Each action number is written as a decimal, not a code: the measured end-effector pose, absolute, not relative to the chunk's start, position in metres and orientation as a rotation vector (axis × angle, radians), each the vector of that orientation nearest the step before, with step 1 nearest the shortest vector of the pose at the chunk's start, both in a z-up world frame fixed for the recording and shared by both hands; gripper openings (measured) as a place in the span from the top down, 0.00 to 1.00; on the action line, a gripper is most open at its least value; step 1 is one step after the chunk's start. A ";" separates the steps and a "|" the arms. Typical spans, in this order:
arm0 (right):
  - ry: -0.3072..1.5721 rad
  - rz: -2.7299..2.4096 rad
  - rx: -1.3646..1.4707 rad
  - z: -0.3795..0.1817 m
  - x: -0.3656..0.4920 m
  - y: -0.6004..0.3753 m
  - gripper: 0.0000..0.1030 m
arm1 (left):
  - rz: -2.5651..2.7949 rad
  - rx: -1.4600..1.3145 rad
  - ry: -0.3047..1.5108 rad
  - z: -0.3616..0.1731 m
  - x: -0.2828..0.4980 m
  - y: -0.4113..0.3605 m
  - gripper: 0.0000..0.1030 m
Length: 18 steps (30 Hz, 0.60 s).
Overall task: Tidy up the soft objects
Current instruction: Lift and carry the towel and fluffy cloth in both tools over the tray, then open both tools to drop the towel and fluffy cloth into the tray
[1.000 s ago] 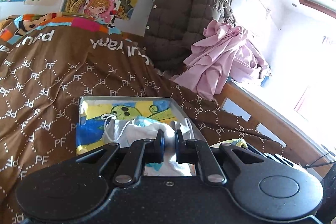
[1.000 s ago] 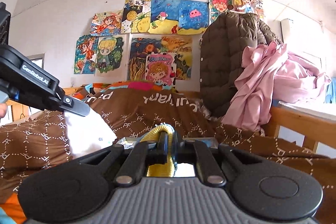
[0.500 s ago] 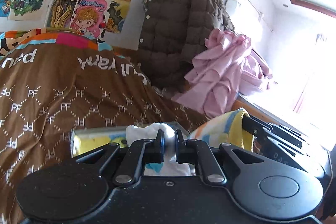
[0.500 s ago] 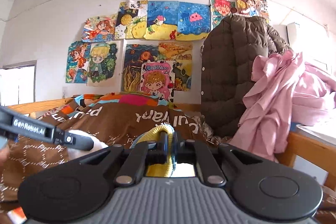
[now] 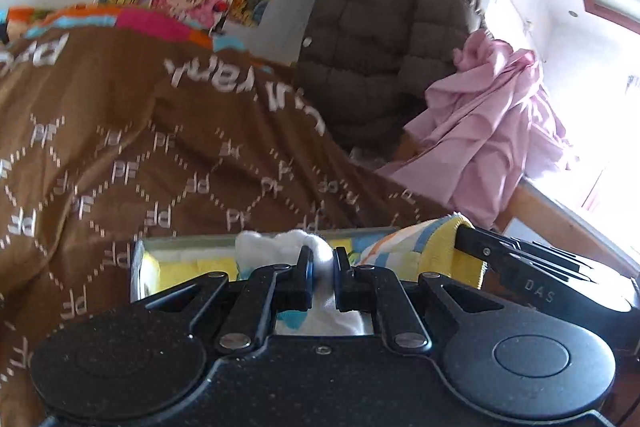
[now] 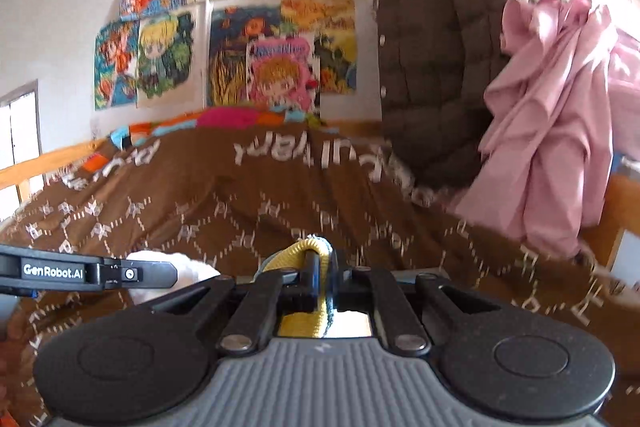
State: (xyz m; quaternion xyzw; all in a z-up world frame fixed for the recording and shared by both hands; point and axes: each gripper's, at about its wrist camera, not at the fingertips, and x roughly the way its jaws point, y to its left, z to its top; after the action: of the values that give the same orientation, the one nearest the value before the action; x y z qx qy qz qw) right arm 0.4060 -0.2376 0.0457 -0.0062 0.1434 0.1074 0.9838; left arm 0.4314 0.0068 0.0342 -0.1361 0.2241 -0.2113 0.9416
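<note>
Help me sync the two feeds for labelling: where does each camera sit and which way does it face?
Left wrist: on the left gripper, facing the brown blanket; its fingers pinch a white cloth; the right gripper enters from its right.
Right wrist: on the right gripper, facing the poster wall; its fingers pinch a yellow knit.
Shared: blanket, brown jacket, pink cloth.

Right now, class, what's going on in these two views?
A person holds a claw in each hand over a bed with a brown blanket. The left claw is shut on a white soft cloth; the right claw is shut on a yellow striped knit piece. Both are held just above a shallow tray.
</note>
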 end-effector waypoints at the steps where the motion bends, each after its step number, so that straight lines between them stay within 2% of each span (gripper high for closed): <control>1: 0.304 0.216 -0.017 0.042 0.408 -0.237 0.94 | -0.433 -0.289 0.465 0.028 0.434 0.010 0.90; 18: 0.465 0.253 -0.112 0.016 0.405 -0.208 0.92 | -0.462 -0.210 0.583 -0.017 0.440 0.031 0.89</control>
State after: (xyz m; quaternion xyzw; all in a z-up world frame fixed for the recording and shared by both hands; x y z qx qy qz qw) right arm 0.4051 -0.2078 0.0157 -0.0555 0.2297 0.1248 0.9636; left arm 0.4404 0.0305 -0.0172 -0.1022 0.2842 -0.2254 0.9263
